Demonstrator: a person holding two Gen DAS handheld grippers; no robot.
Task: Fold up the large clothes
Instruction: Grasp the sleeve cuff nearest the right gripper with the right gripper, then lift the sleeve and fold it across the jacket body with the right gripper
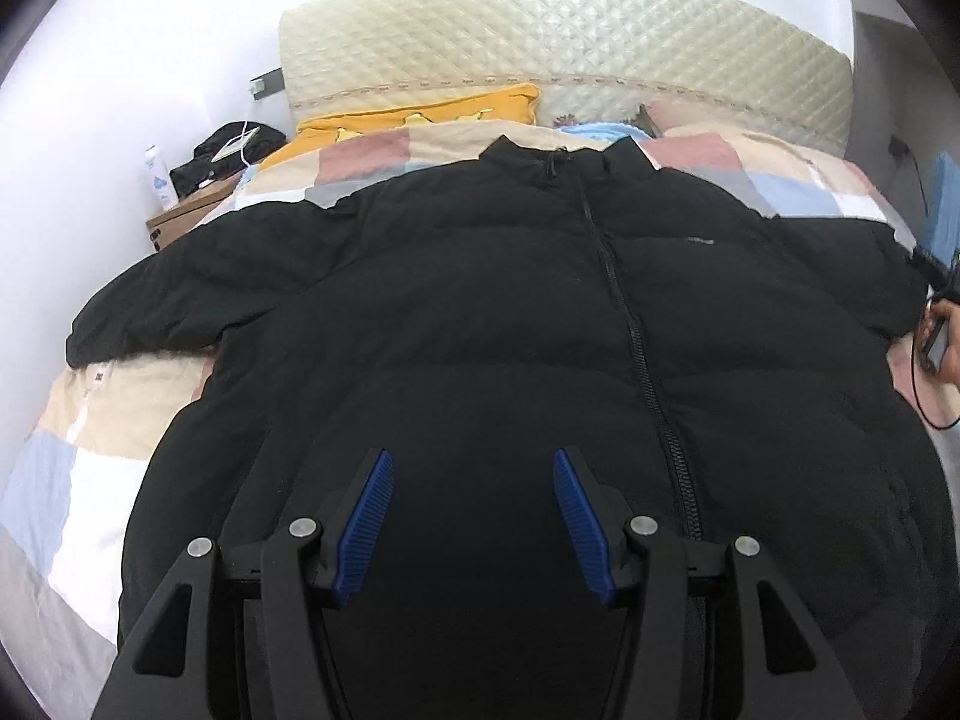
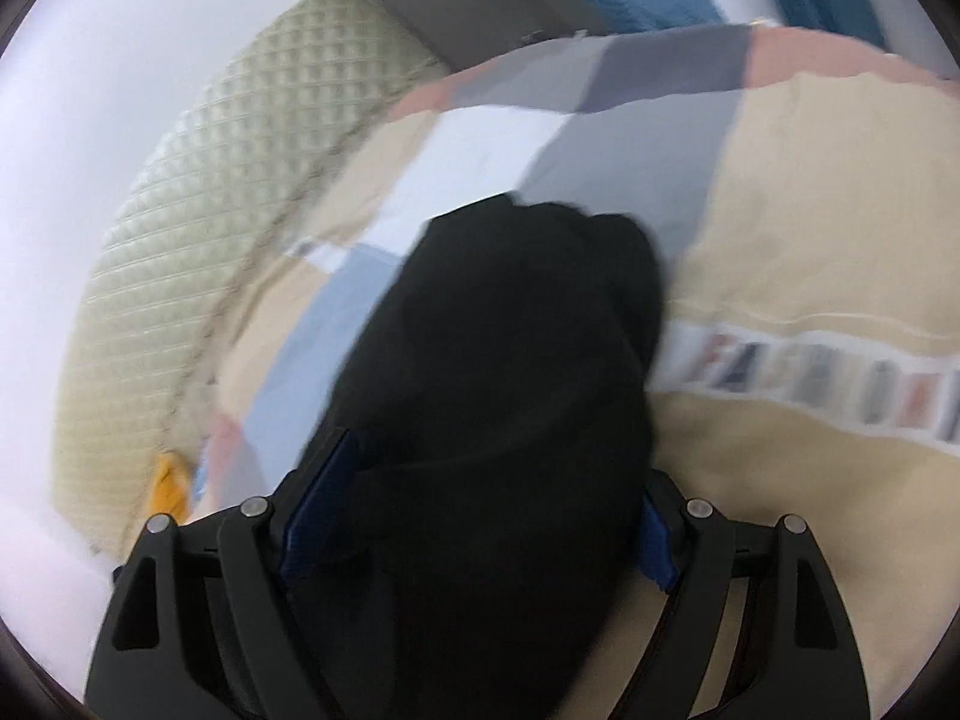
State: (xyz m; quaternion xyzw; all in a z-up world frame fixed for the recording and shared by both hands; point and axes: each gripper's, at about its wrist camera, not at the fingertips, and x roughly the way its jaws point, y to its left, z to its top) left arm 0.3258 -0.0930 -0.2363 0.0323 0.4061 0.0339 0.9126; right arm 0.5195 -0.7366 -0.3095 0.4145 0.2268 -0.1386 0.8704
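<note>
Black puffy quilted jacket [image 1: 480, 312], patchwork bedspread [image 1: 72, 456]

It was a home bedroom: a bed with a patchwork quilt [image 1: 384, 150] and a quilted cream headboard [image 1: 570, 30] stood against white walls, a yellow pillow [image 1: 420, 111] lay at its head, and a wooden nightstand [image 1: 180, 219] (cluttered, with a bottle [image 1: 161, 177]) stood beside it.

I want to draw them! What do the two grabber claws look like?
The left gripper and right gripper match: black plastic linkage arms with round silver pins, and blue ribbed rubber fingers. No markings show on them.
</note>
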